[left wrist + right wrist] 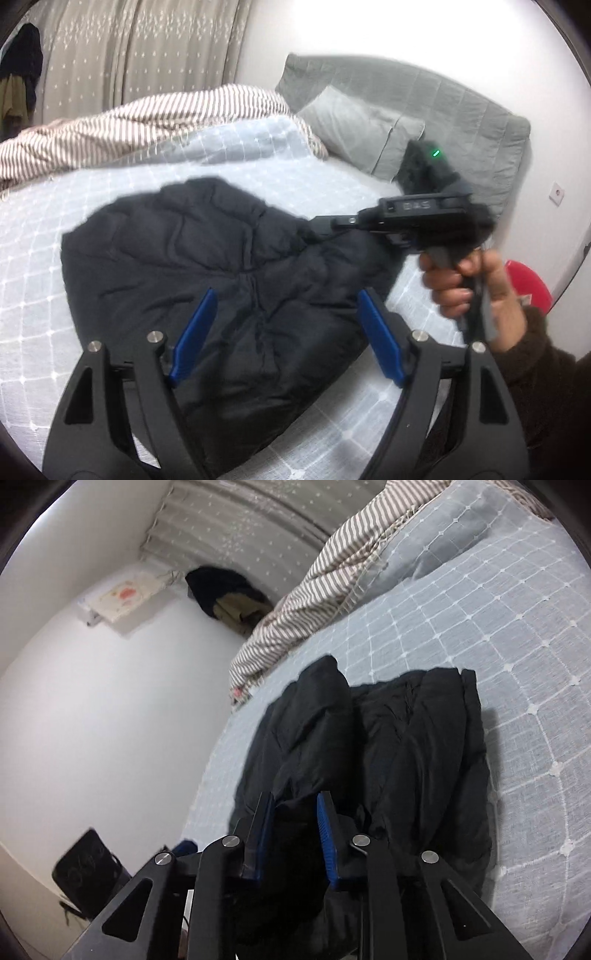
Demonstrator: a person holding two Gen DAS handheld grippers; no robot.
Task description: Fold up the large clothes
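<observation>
Jacket (pixel 207 258): black, quilted, puffy, bunched on the pale blue checked bedspread (pixel 74 206) near the bed's edge. Right gripper (pixel 295 834) clamped on a fold; left gripper (pixel 286 332) apart above it. Bare bedspread all round.

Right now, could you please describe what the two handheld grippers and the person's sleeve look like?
Both the left gripper and right gripper have black angular arms with silver pivot pins and blue pads. The right gripper's black body carries a small green light. The sleeve is dark brown and fuzzy.
</observation>
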